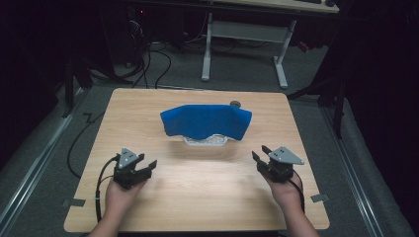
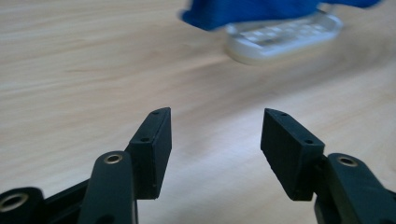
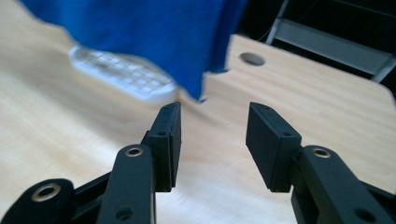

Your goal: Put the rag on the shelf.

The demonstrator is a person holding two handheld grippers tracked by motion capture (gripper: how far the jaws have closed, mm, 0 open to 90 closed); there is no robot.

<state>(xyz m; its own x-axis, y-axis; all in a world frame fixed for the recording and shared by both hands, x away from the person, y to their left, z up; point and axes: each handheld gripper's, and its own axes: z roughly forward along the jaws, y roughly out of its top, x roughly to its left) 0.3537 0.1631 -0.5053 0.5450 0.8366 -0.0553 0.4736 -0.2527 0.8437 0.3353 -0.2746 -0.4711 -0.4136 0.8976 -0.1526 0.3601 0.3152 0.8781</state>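
Blue cloth (image 1: 206,121) draped over pale ridged tray (image 1: 205,141), sagging at the ends. Your left gripper (image 1: 146,163) and right gripper (image 1: 260,152): jaws wide, empty.

**Wooden worktop with one dish and a cloth**

The worktop (image 1: 197,197) is a light wooden board with rounded corners and a round hole (image 1: 235,103) near its far edge. A clear plastic dish (image 1: 205,140) stands directly on it, toward the far middle. A blue cloth (image 1: 205,121) is draped over this dish.
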